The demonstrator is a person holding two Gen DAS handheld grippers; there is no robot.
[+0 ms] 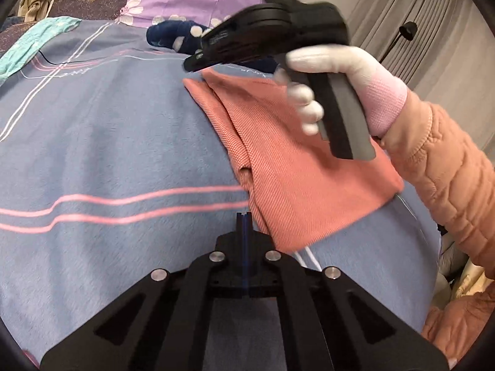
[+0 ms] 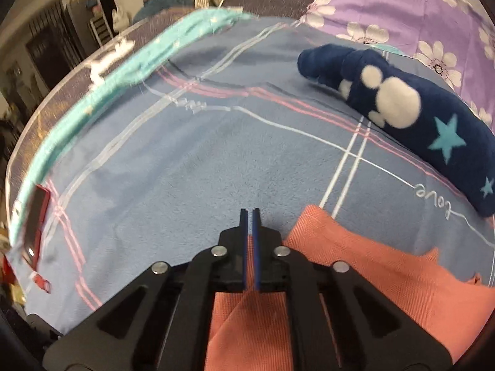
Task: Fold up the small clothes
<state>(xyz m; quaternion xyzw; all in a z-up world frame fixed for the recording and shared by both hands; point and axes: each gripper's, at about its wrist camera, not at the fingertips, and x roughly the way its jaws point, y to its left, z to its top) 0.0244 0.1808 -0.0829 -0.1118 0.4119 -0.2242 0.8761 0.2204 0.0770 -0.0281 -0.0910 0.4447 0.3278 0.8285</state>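
Observation:
A salmon-pink folded garment (image 1: 297, 167) lies on the blue striped bedsheet (image 1: 108, 142), right of centre in the left wrist view. My left gripper (image 1: 243, 216) is shut and empty, its tips just left of the garment's near edge. My right gripper (image 1: 193, 61) hovers over the garment's far corner, held by a white-gloved hand (image 1: 334, 71). In the right wrist view the right gripper (image 2: 250, 211) has its jaws nearly together with nothing between them, above the sheet, with the pink garment (image 2: 386, 281) below and to its right.
A navy plush item with white dots and stars (image 2: 402, 117) lies at the far right by a purple flowered pillow (image 2: 417, 15). A teal cloth (image 2: 102, 83) runs along the bed's left edge. A red phone-like object (image 2: 35, 225) lies at the left edge.

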